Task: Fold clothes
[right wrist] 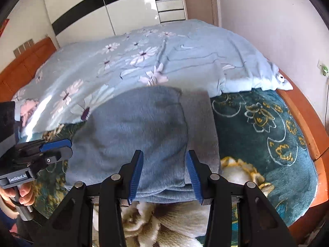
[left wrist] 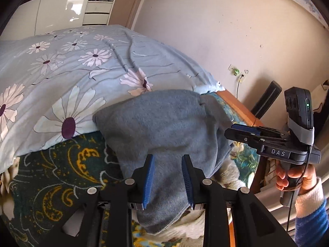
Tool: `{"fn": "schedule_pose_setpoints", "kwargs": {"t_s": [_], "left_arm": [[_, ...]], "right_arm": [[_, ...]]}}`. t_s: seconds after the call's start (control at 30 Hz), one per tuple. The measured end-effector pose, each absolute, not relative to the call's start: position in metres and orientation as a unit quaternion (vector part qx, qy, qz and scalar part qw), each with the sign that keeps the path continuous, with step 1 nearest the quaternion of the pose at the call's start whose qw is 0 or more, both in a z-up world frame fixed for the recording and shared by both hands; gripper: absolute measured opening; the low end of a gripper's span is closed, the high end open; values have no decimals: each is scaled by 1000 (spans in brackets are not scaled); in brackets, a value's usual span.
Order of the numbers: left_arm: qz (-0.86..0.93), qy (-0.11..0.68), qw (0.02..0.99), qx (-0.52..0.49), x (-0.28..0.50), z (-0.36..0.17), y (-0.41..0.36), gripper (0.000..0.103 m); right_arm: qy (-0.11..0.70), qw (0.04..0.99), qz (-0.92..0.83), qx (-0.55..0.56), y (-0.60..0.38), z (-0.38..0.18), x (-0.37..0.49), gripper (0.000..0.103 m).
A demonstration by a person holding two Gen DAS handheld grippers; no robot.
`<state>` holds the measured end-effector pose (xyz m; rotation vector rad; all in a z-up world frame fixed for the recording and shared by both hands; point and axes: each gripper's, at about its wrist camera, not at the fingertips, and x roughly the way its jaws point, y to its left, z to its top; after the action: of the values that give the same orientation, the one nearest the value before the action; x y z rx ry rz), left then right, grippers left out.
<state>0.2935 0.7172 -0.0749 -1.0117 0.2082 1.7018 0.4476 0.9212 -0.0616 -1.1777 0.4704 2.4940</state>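
A blue-grey fleece garment (left wrist: 164, 123) lies folded on the dark teal blanket (left wrist: 57, 177), its near edge hanging toward me. My left gripper (left wrist: 168, 157) hovers open just over its near part, blue pads apart and nothing pinched. In the right wrist view the garment (right wrist: 139, 127) shows a paler grey strip along its right side, and my right gripper (right wrist: 165, 153) stands open above its near folded edge. The right gripper (left wrist: 230, 131) shows side-on at the garment's right side. The left gripper (right wrist: 68, 147) sits at its left side.
A light blue daisy duvet (left wrist: 72, 65) is heaped behind the garment. The orange wooden bed frame (right wrist: 302, 111) curves along the right, with the wall and a socket with a cable (left wrist: 239, 78) beyond. A wardrobe (right wrist: 86, 6) stands at the far end. A hand (left wrist: 296, 177) holds the right gripper.
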Motion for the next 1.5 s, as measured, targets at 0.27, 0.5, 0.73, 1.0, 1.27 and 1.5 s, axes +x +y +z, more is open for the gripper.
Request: {"fn": "schedule_pose_setpoints", "kwargs": {"t_s": [0.27,0.5,0.73,1.0,1.27,1.5], "left_arm": [[710,121,522,-457,297,-109,731,30],[736,125,526,-407,312,-81,704,73],[746,131,522,-393,324,-76,687,89],[758,121,510,-388,330,-83,663,103],[781,147,485,-364,347,-91,646,103],[785,170,470,-367,360,-103,635,103]], "right_arm": [[174,208,862,-428,919,-82,447,45],[148,232,873,-402,876,-54,465,58],[116,238,869,-418,842,-63,471,70],[78,253,861,-434,810,-75,478,94],[97,276,857,-425,792,-83,489,95],[122,288,855,-414,784,-95,502,95]]}}
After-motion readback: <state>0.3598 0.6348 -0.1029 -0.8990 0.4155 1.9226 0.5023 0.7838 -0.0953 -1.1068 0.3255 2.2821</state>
